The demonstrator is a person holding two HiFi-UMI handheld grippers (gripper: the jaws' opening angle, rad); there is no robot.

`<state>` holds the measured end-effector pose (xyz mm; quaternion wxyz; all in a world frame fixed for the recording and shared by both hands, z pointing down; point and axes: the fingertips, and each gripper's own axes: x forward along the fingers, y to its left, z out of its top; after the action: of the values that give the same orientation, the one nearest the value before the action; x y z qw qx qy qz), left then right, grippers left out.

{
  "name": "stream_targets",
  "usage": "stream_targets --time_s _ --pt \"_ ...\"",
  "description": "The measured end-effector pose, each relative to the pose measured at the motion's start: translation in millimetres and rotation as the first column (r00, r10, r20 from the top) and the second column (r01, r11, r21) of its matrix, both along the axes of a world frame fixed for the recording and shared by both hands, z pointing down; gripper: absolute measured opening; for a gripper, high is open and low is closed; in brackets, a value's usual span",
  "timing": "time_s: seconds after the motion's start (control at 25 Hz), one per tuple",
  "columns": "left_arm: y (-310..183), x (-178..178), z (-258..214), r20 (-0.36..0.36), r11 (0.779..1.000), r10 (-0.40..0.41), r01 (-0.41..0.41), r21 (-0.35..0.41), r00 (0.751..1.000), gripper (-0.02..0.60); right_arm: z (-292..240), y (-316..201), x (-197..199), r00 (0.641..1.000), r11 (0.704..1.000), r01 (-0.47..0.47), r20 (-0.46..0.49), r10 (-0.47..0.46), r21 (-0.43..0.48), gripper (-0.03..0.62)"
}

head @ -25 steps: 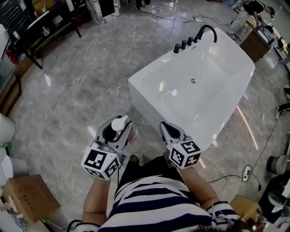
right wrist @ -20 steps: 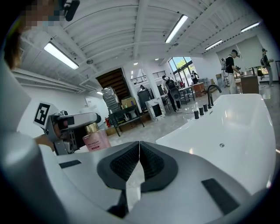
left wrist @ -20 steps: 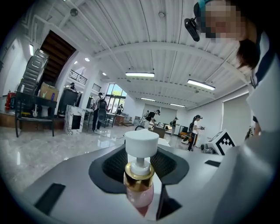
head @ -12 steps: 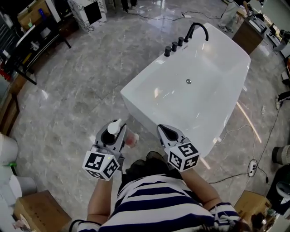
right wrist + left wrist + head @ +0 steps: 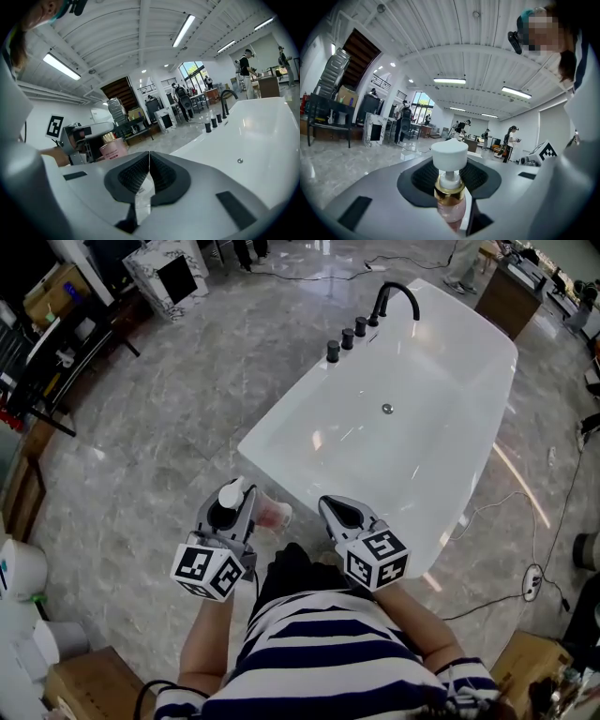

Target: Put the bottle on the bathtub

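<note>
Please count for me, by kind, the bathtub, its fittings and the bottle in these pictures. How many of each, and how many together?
White glossy bathtub: 1
Black curved faucet spout: 1
Black round knobs on the tub rim: 3
Small round metal drain: 1
Pink pump bottle with white cap and gold collar: 1
Total: 7

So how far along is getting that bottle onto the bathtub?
Done: the pink bottle is picked up and sits between the jaws of the left gripper, which have just been closing on it. In hand: it is carried above the floor, beside the near corner of the bathtub. The right gripper is shut and empty. Left: set it on the rim and let go.
</note>
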<state>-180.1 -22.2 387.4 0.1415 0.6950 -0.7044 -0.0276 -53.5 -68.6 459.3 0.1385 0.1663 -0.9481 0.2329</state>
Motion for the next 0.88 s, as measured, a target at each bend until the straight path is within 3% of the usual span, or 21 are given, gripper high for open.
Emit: stream_targets --time_s 0.48,0.88 --pt "-62.8 -12.6 2.4 0.042 0.993 0.116 -0.115 -0.028 0.992 0.144 10.6 -24.4 -3.3 0.997 0.997 -0.072 -0.037 0.071 -0.011 0.026" --pt "-126.3 -56.8 13.9 0.061 0.975 0.221 -0.218 -0.049 0.973 0.144 20.6 -68.9 -48.5 0.982 0.985 -0.17 -0.088 0.166 -0.035 0.026"
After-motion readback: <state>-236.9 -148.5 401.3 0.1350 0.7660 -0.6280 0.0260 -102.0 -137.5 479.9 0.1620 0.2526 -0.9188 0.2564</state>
